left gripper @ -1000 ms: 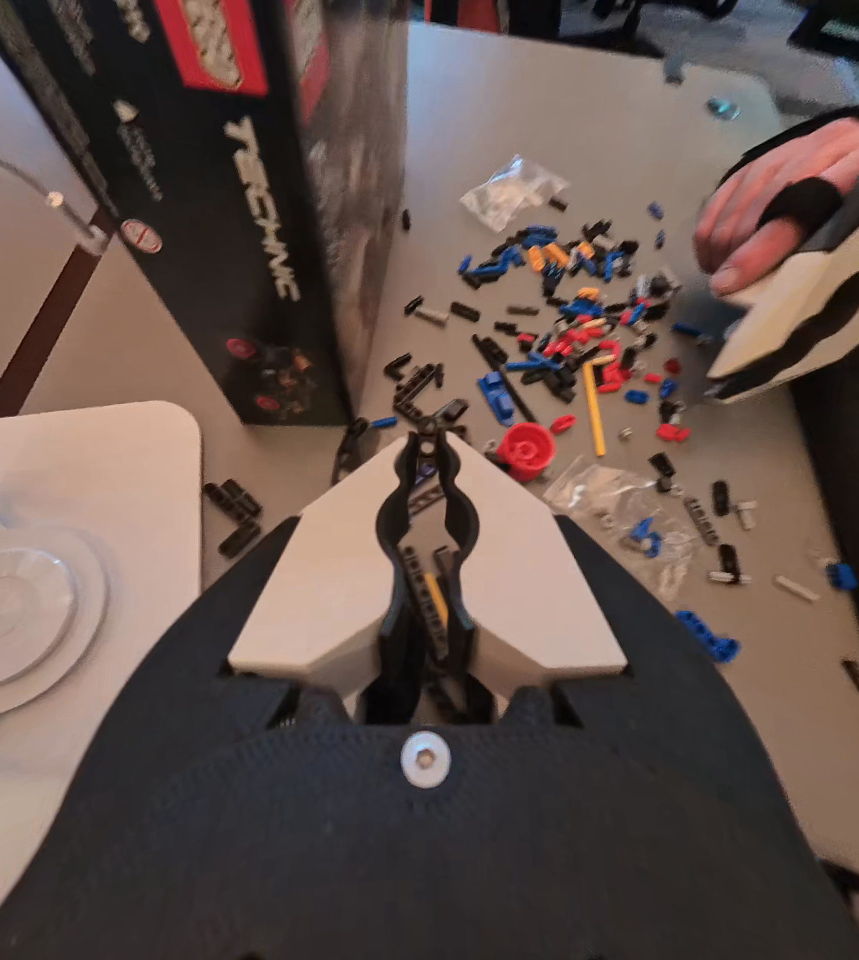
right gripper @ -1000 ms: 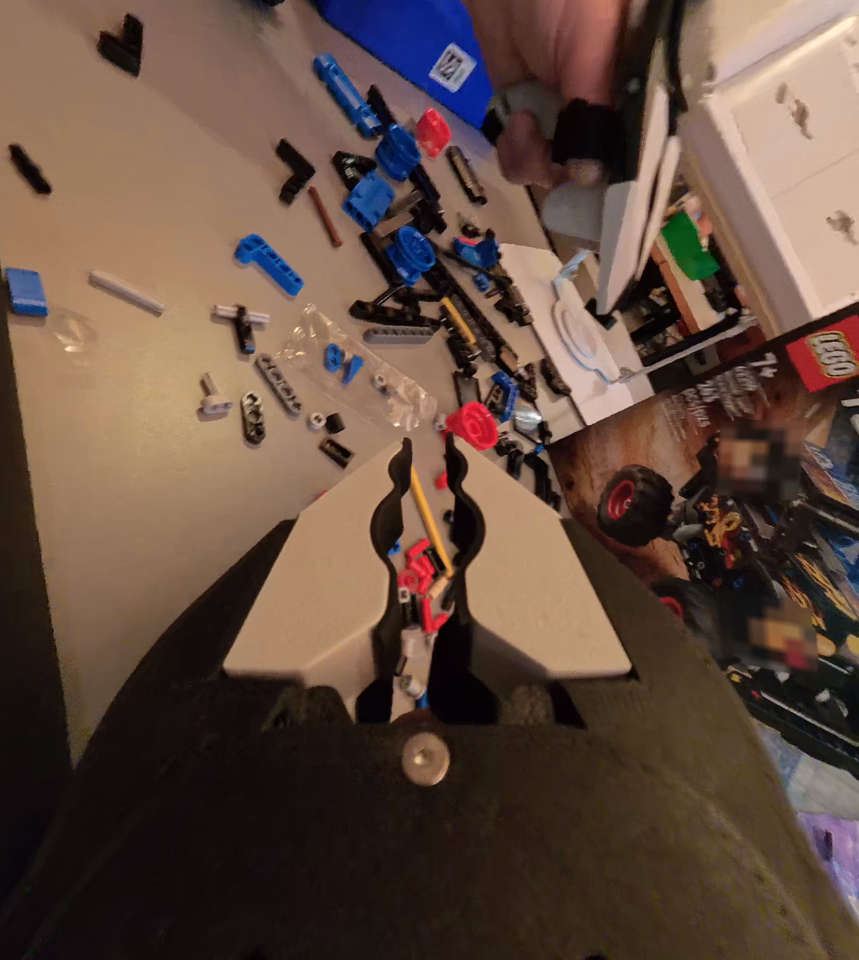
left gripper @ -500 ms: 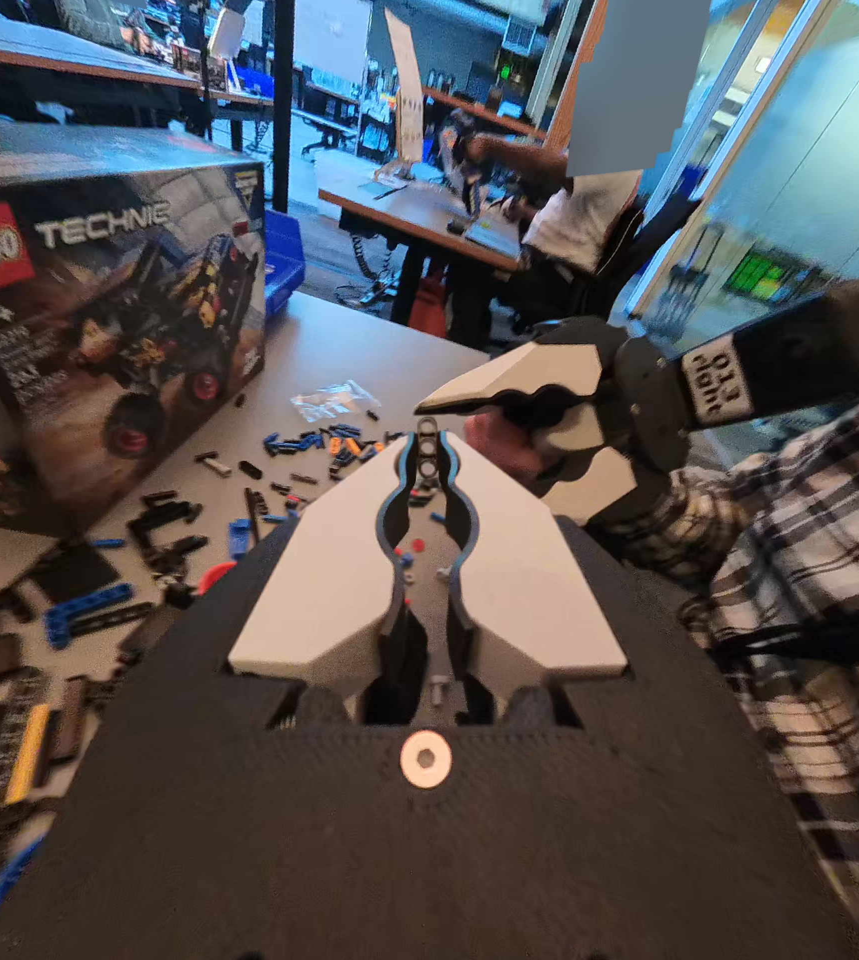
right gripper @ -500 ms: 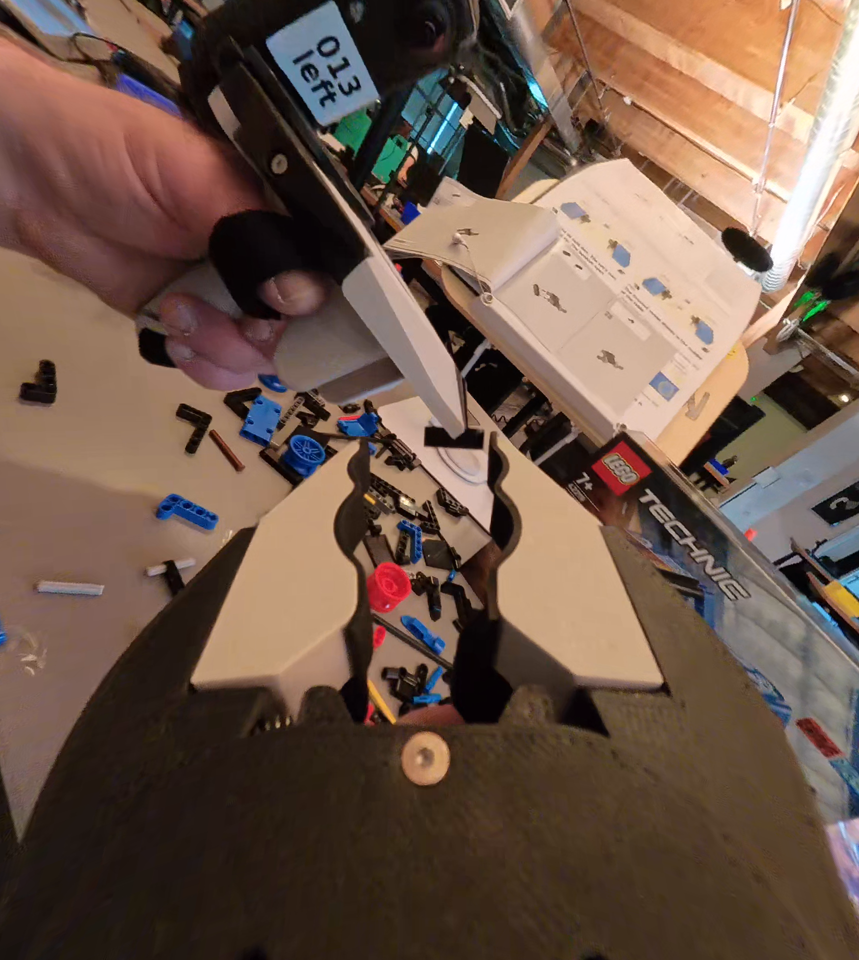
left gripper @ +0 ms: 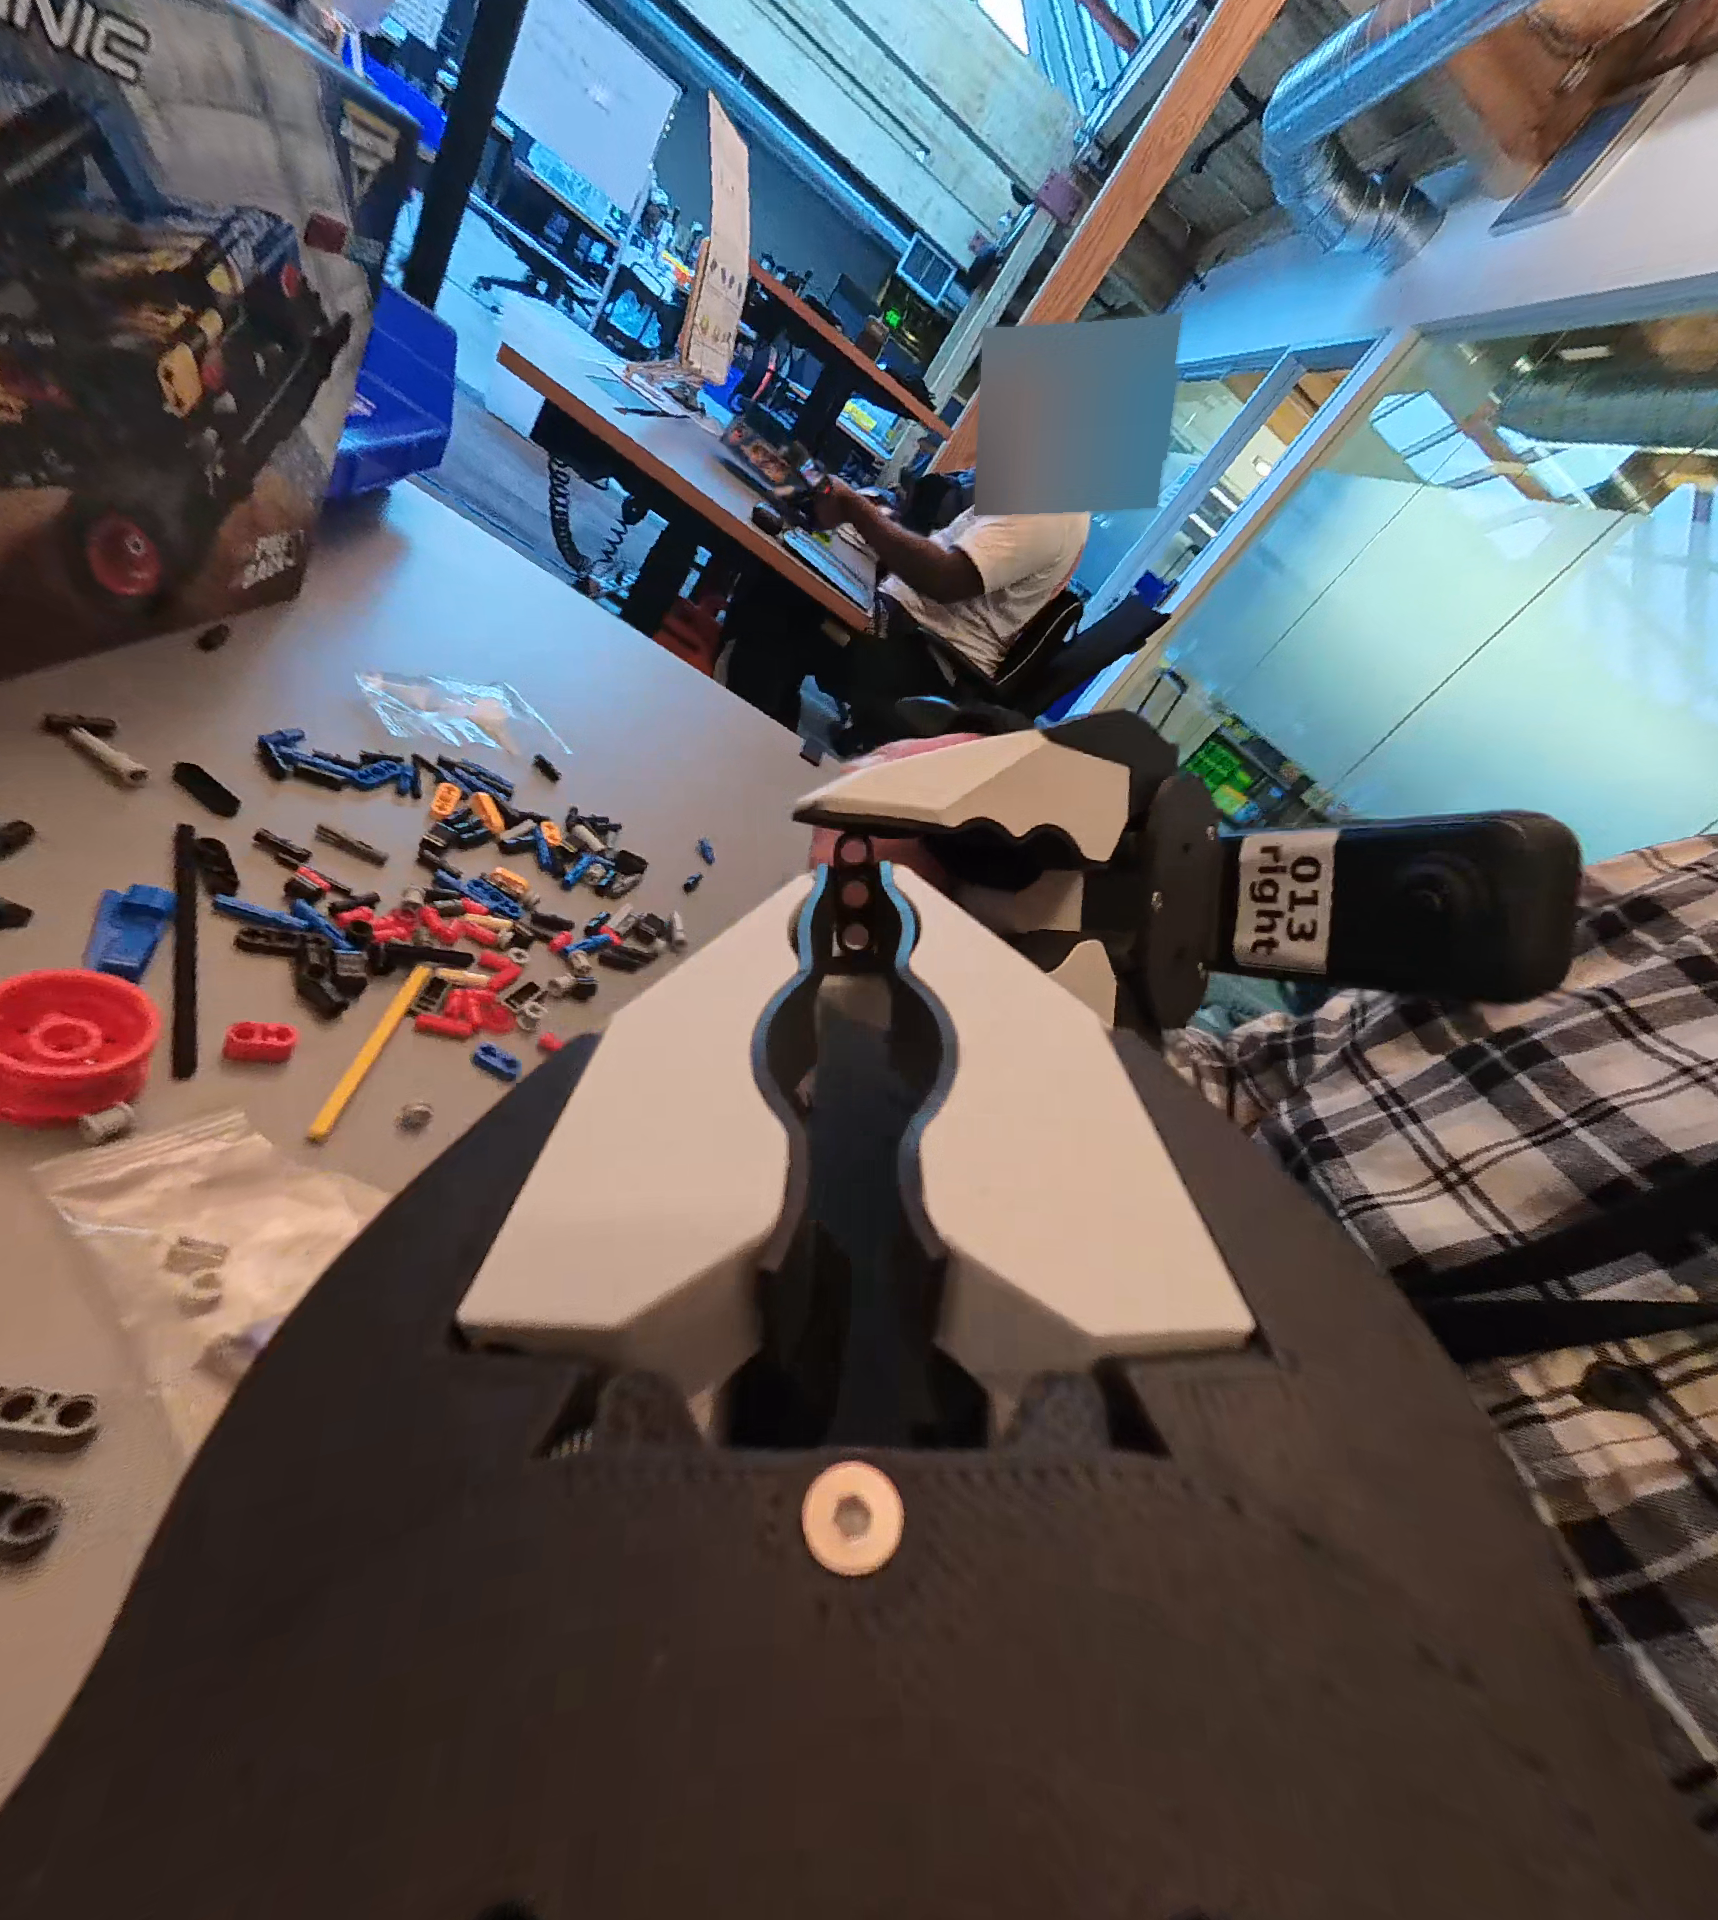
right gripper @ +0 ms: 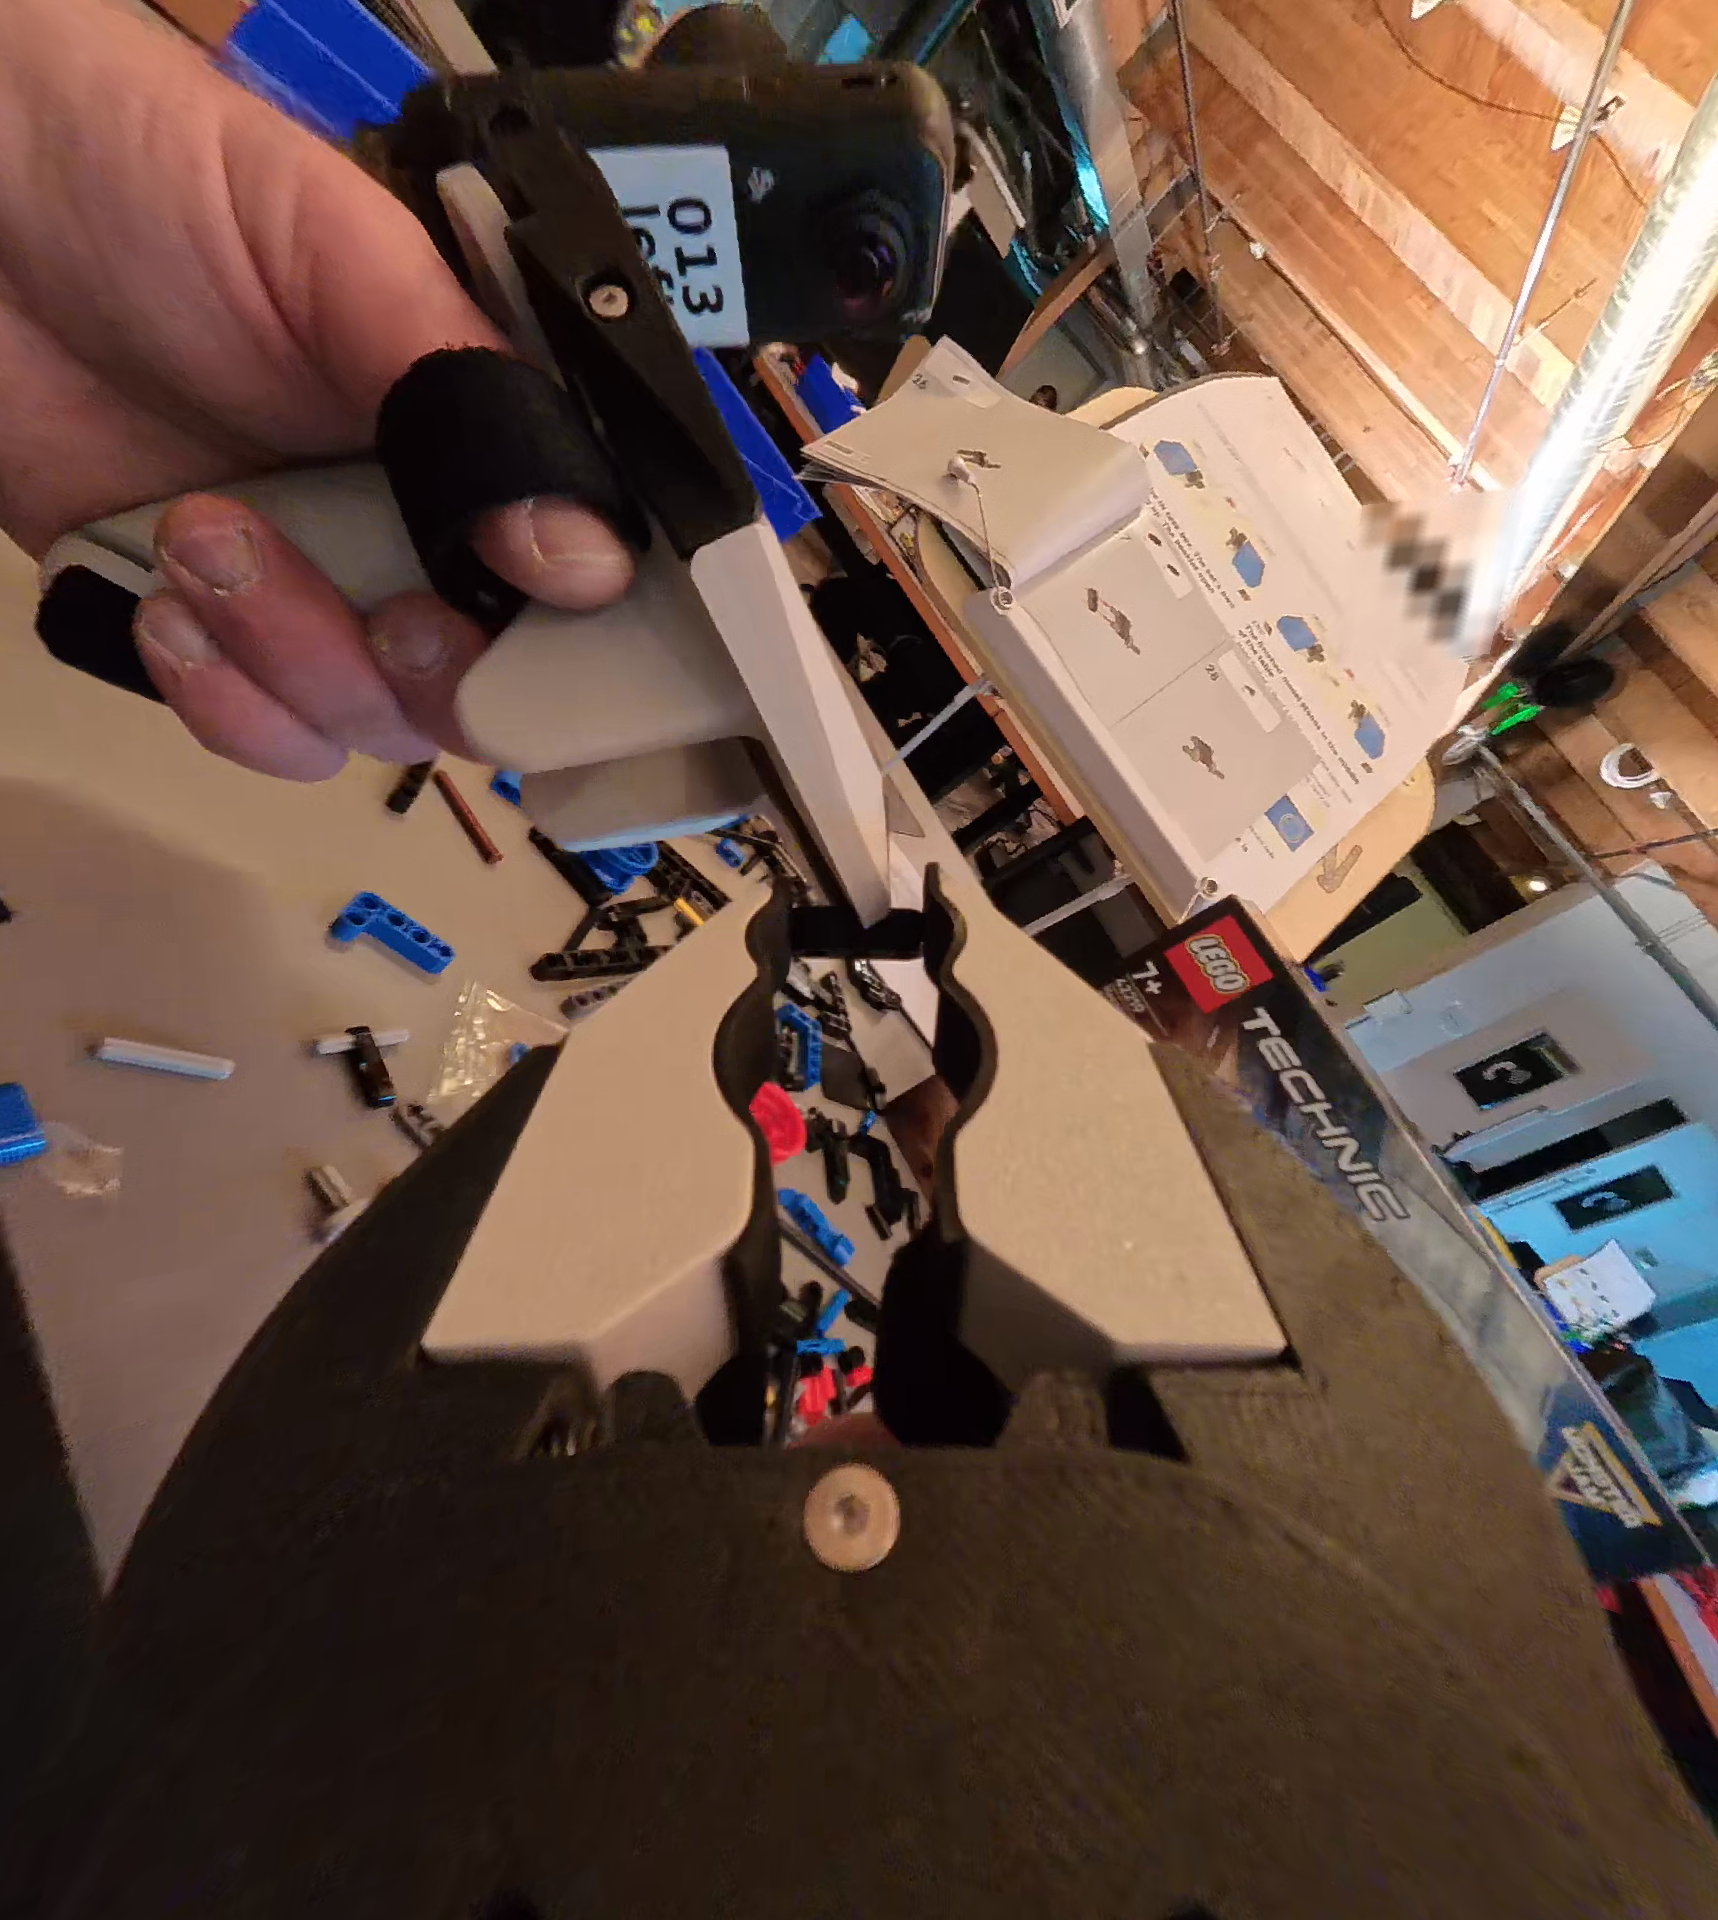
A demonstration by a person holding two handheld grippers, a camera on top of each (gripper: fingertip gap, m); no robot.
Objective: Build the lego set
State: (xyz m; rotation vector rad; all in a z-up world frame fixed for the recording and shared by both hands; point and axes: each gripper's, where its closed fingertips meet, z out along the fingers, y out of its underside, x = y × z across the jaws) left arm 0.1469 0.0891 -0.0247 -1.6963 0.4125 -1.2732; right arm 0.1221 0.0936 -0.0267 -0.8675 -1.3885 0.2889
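While both tools are lifted clear of the table (left gripper: 522,623), the left gripper (left gripper: 853,904) has its jaws nearly closed, pinching a short black beam (left gripper: 853,904) with a row of holes at the very tips, standing upright between them. Look across and the right gripper (right gripper: 855,930) is meeting it head-on: its jaws are partly apart, and the same black beam (right gripper: 855,932) lies crosswise in the gap at the tips, touching both sides as far as I can tell. From the left wrist view the right gripper's (left gripper: 876,821) upper finger sits just above the beam's top end. Down below, the loose pieces (left gripper: 439,904) are spread over the table, blue, red, black, with a red wheel hub (left gripper: 60,1044) and a yellow rod (left gripper: 369,1049) beside it, and clear plastic bags (left gripper: 200,1226) nearer. Over by the left edge stands the set's box (left gripper: 107,343), and the instruction booklet (right gripper: 1177,644) is propped open behind the pile
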